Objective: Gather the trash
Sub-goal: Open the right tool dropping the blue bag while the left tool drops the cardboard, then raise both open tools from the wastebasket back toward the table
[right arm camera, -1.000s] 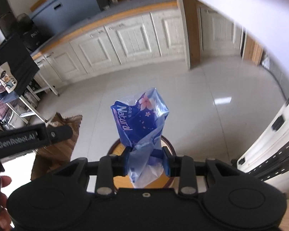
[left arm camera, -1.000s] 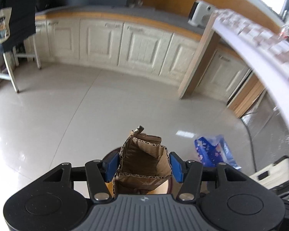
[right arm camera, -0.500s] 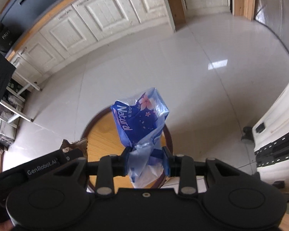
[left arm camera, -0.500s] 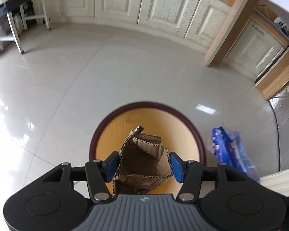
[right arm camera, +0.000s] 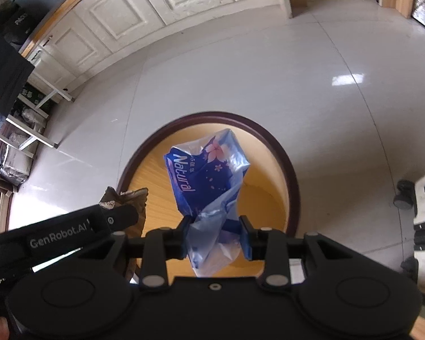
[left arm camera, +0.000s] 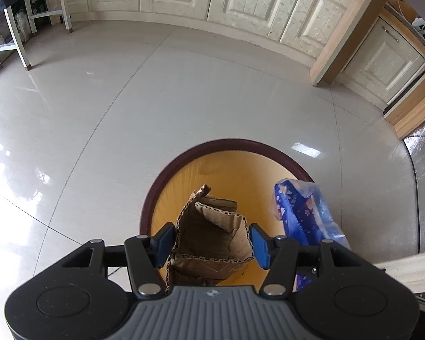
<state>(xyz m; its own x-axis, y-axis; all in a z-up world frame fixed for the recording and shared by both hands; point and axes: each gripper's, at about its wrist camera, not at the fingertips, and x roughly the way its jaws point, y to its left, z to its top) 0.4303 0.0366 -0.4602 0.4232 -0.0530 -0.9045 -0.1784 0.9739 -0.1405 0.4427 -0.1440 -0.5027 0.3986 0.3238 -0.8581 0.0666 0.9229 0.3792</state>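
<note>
My left gripper (left arm camera: 212, 240) is shut on a crumpled piece of brown cardboard (left arm camera: 212, 238) and holds it over the open mouth of a round bin (left arm camera: 229, 144) with a dark rim and a yellow-orange inside. My right gripper (right arm camera: 216, 235) is shut on a blue plastic wrapper (right arm camera: 206, 175) printed "Natural" with flowers, also held above the bin (right arm camera: 280, 147). The wrapper shows at the right in the left wrist view (left arm camera: 303, 212). The left gripper with the cardboard (right arm camera: 127, 198) shows at the left in the right wrist view.
The bin stands on a glossy pale tiled floor (left arm camera: 155, 99). Cream cabinet doors (left arm camera: 240, 2) line the far wall. A wooden panel (left arm camera: 345, 31) stands at the right. A white rack (left arm camera: 19, 39) stands at the left. A white unit on castors (right arm camera: 422, 198) is at the right.
Both grippers have tilted down and moved over the bin, which now fills the middle of both views. The cardboard and the wrapper stay gripped.
</note>
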